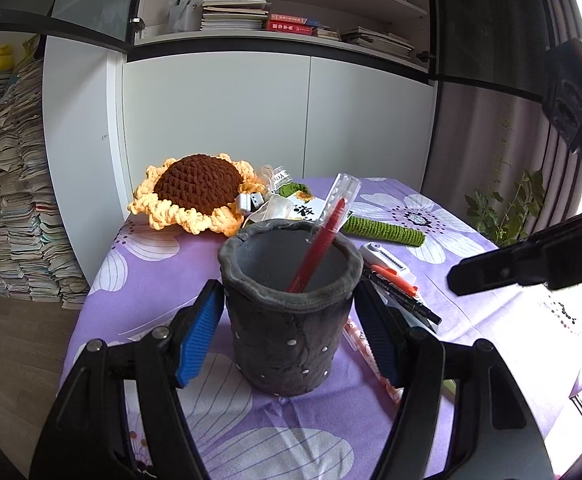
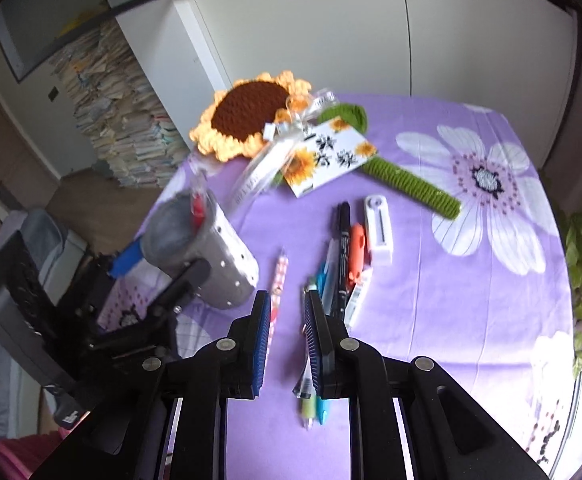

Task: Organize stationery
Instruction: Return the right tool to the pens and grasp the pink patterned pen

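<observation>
Pens [image 2: 341,264] mid-table, w/ margin to edges

"DA" on right gripper [image 1: 531,268], rest illegible

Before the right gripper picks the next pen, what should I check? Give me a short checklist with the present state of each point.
1. Left gripper holds the grey pen holder: ok, blue pads on both sides.
2. Holder upright with mouth open: ok; red pen and a clear pen lean inside.
3. Right gripper empty and open: ok, nothing between the pads.
4. Right gripper lined up over one pen: cannot tell; pink patterned pen is nearest the gap.
5. Pens free to lift: not ok for the pile, which overlaps; the pink one lies alone.
</observation>
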The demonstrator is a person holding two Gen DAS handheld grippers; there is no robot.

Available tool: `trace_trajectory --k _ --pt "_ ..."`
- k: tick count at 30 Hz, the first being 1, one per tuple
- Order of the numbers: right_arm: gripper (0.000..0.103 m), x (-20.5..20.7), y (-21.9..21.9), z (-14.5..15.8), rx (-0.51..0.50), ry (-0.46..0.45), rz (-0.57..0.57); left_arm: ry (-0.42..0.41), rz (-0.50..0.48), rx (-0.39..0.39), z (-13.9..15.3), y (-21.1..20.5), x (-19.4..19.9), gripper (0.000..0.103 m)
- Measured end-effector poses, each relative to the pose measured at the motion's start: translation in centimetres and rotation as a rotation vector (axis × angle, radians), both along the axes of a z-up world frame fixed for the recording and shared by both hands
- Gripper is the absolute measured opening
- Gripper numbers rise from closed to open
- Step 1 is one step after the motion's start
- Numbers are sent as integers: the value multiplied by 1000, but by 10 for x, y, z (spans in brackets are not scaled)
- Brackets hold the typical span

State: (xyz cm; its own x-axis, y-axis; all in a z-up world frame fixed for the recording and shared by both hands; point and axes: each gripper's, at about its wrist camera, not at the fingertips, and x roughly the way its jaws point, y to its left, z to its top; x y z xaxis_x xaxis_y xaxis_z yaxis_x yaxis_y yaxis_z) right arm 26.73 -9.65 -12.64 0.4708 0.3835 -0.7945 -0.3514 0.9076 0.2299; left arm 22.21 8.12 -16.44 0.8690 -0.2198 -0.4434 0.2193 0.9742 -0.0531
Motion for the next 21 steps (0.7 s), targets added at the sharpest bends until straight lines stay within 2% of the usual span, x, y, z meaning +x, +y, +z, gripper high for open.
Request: trace_trajectory --k 7,14,18,21 --pt "16 23 28 -22 -47 30 55 -40 107 -27 3 14 -6 67" --pt "17 48 52 -48 -83 103 72 -39 91 -19 3 12 -5 67" --pt "17 50 51 -50 -81 105 69 -36 81 -21 4 13 -5 67" --pt "17 51 48 -49 -83 108 63 -49 77 -18 5 12 -8 81"
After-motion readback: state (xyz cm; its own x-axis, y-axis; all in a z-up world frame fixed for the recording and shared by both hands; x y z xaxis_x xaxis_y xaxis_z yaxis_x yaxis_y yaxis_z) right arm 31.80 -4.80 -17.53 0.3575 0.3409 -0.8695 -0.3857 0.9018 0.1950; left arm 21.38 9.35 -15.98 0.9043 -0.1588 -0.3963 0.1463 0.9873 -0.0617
